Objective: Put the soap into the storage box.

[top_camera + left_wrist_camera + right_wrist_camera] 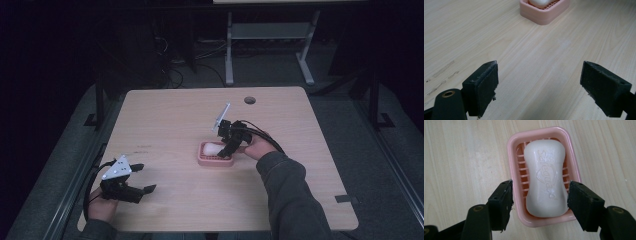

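The wooden bench [165, 125] carries everything, and the pink soap dish [215, 154] serves as the landmark: it sits on bare wood right of the bench's middle, nothing crowding it, so either hand can come at it freely. Its slatted floor lets water drain, which explains why the bar lies up on the ribs rather than on a flat bottom.

The person's right sleeve [290, 195] reaches in from the near edge towards the dish, bringing the right tool [227, 150] down over the dish's near end. In the right gripper view this right tool [540, 195] stands part-way open, its jaws straddling the near end of the dish; the pads press on nothing, with one outside the dish's rim and the other over the rim close to the soap. That spread looks matched to the bar's width, so I judge it a stance for either letting go or taking hold.

The left tool [141, 178] rests well away from the dish, near the bench's front left corner, jaws wide and empty, seemingly parked out of the working hand's way; its own view looks across bare wood towards the soap dish [545, 11].

The white soap bar [546, 178] lies lengthwise inside the dish, embossed face up, fully seated.
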